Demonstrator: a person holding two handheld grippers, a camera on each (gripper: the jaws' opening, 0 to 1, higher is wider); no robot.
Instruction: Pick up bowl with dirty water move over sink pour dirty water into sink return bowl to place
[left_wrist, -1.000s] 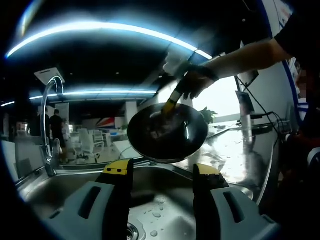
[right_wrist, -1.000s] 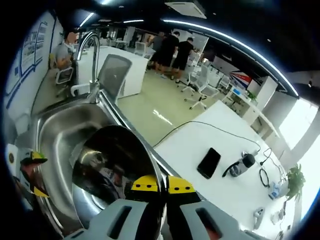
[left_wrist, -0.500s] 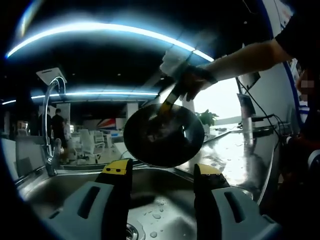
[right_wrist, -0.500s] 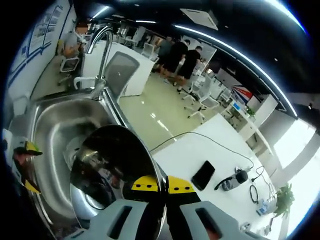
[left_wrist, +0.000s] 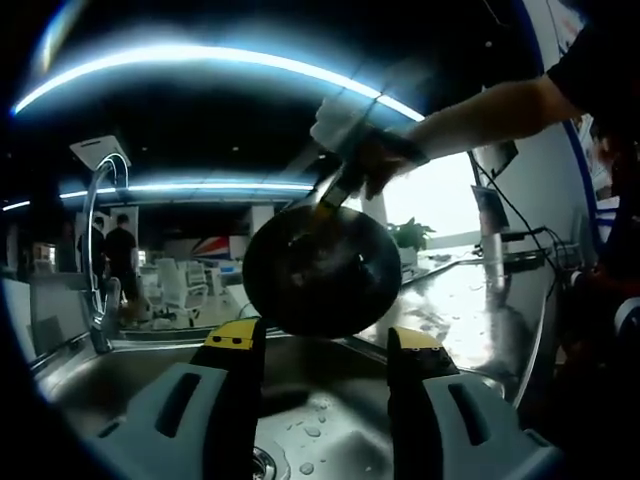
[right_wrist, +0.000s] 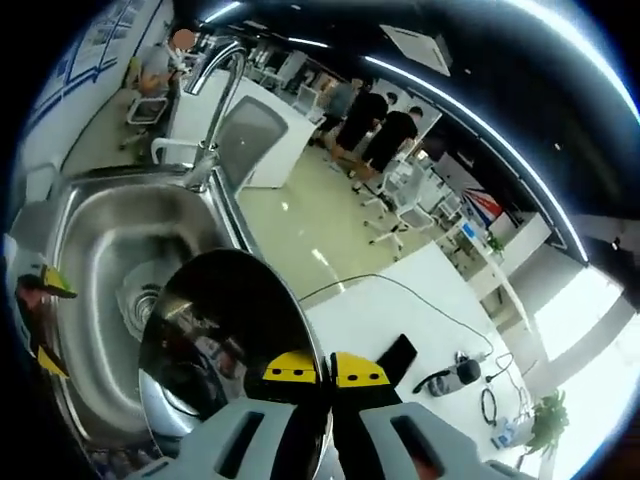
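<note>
The right gripper (right_wrist: 313, 372) has its jaws pinched tight on the rim of the bowl (right_wrist: 222, 340), yellow tips meeting with only the thin steel edge between them. Over the last second the bowl has swung further over the sink (right_wrist: 100, 250): in the right gripper view the drain (right_wrist: 140, 303) now peeks out past the bowl's far edge, where a moment ago the bowl covered more of the basin. The view has also tipped, so the tap (right_wrist: 215, 110) sits higher and the white table (right_wrist: 380, 320) with the dark phone (right_wrist: 397, 353) has slid lower.

In the left gripper view, the left gripper (left_wrist: 322, 345) hangs over the sink (left_wrist: 130, 370) with jaws wide apart, nothing between them. Beyond its yellow tips the bowl (left_wrist: 320, 270) hangs in the air above the basin, held from above by the right gripper (left_wrist: 335, 190) and the person's hand (left_wrist: 375, 160). It has drifted slightly left and tilted more since the earlier frame. The bowl is tipped steeply on edge, its dark underside facing this camera and its mouth turned away, the gripped rim uppermost and the opposite rim lowest. Droplets (left_wrist: 310, 430) dot the basin floor. Farther off stands the tap (left_wrist: 98, 250).
</note>
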